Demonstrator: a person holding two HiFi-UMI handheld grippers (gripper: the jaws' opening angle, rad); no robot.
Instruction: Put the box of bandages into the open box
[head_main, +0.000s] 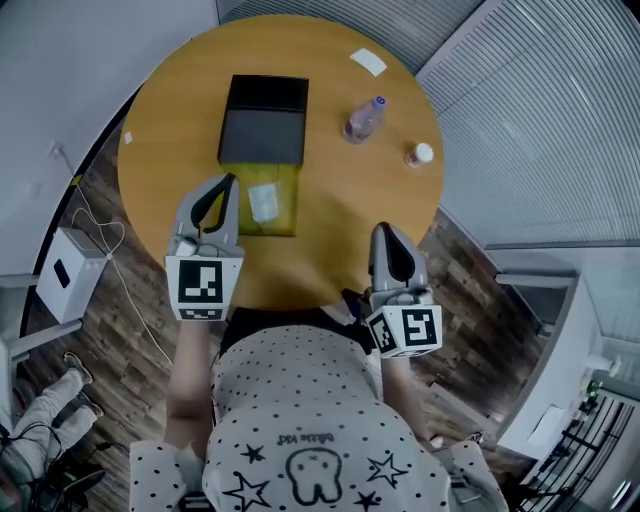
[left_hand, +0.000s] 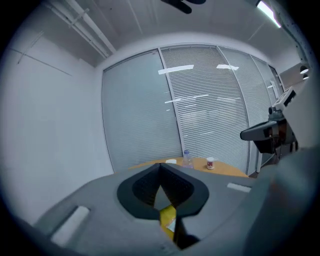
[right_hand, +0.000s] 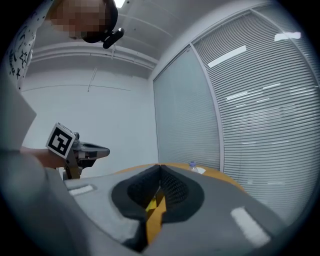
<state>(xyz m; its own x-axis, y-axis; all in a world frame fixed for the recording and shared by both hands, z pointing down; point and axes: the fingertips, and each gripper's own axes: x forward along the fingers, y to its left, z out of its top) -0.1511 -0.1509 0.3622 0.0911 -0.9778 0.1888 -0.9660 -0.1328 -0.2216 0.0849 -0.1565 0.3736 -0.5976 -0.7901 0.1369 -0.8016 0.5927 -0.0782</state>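
While left tongs (head_main: 232, 180) and right tongs (head_main: 382, 229) are closed empty, bandage box (head_main: 265, 202) lies just beside the left.

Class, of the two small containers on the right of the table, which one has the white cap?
The short jar near the right edge of the table: it is squat and white-capped. The clear bottle beside it is taller, with a bluish cap.

bandage box (head_main: 264, 202): pale, flat | inside open box (head_main: 288, 215) (yellow-lined, black-lidded)
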